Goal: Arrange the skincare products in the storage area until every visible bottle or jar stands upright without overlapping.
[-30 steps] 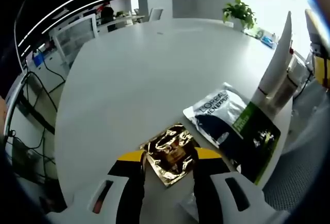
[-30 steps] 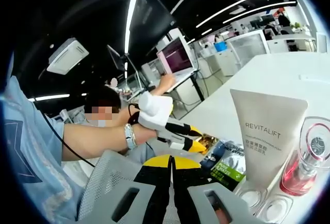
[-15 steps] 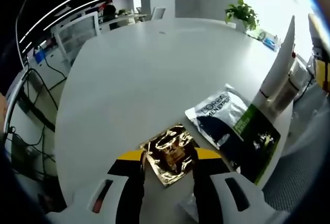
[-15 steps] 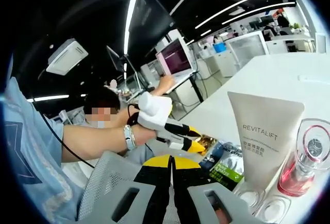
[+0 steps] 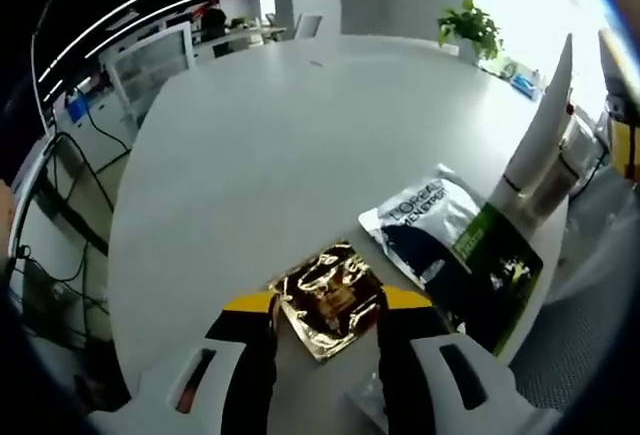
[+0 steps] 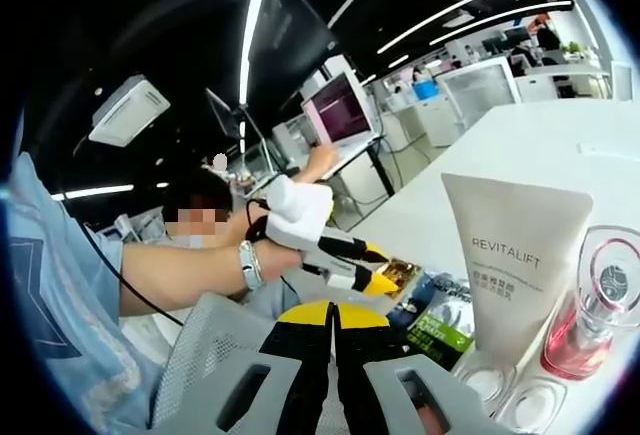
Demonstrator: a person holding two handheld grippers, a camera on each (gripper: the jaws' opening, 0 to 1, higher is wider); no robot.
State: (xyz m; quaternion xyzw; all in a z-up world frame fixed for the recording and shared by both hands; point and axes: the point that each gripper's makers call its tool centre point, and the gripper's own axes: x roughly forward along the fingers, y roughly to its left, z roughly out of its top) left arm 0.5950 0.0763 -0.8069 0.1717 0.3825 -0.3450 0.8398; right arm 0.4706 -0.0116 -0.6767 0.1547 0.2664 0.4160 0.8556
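Gold sachet (image 5: pixel 328 299) flat near table (image 5: pixel 280 155) edge, between left gripper (image 5: pixel 325 320) spread jaws, unheld | REVITALIFT tube (image 6: pixel 520 265) upright | right gripper (image 6: pixel 333 330) jaws closed, empty

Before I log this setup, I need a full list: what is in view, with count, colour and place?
Gold sachet: 1, shiny gold, flat on the table between the left gripper's jaws.
Sachet pack: 1, silver, black and green, flat on the table beside the gold one.
Revitalift tube: 1, white, upright in the clear organiser.
Pink bottle: 1, clear pink, upright beside the tube.
Clear organiser: 1, transparent, at the table edge.
Table: 1, white.
Potted plant: 1, green, far edge of the table.
Left gripper: yellow and black, open.
Right gripper: yellow and black, shut.
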